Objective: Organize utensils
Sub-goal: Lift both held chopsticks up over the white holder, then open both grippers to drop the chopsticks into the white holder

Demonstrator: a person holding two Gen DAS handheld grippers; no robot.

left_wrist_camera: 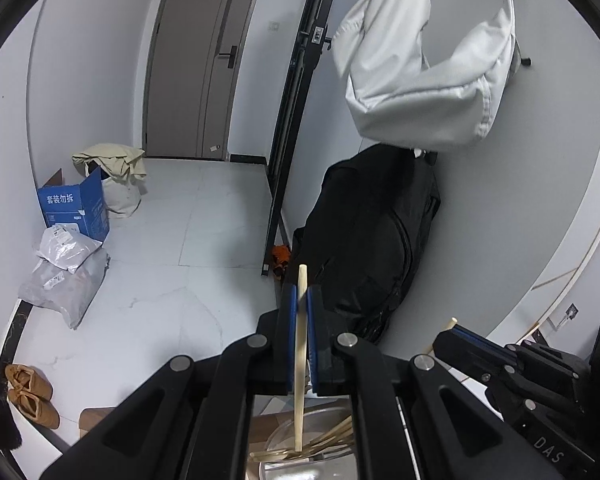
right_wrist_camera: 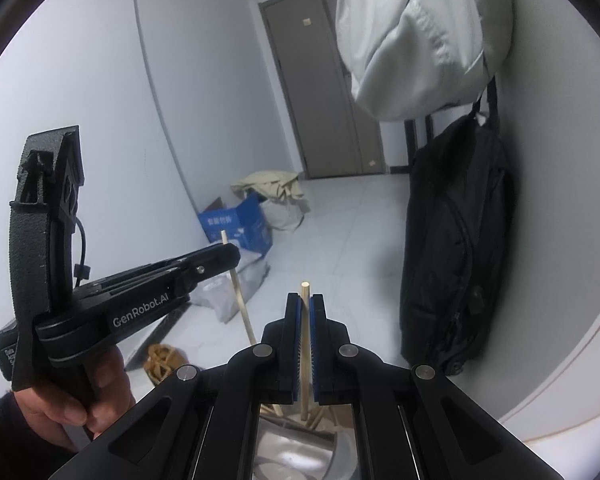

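Now each hand-held gripper pinches one wooden chopstick: the left hand-held gripper (left_wrist_camera: 299, 300) holds a chopstick (left_wrist_camera: 300, 360) upright, the right hand-held gripper (right_wrist_camera: 305, 304) another (right_wrist_camera: 305, 344), both above the steel bowl (left_wrist_camera: 324, 468) of loose chopsticks, probably to sort them.

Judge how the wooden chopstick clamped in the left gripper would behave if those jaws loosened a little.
The chopstick looks thin, smooth and round, so it would probably slide down between the blue pads of the left gripper. It stays straight under the clamp, so likely stiff and light. It would probably drop among the chopsticks lying in the metal container below.
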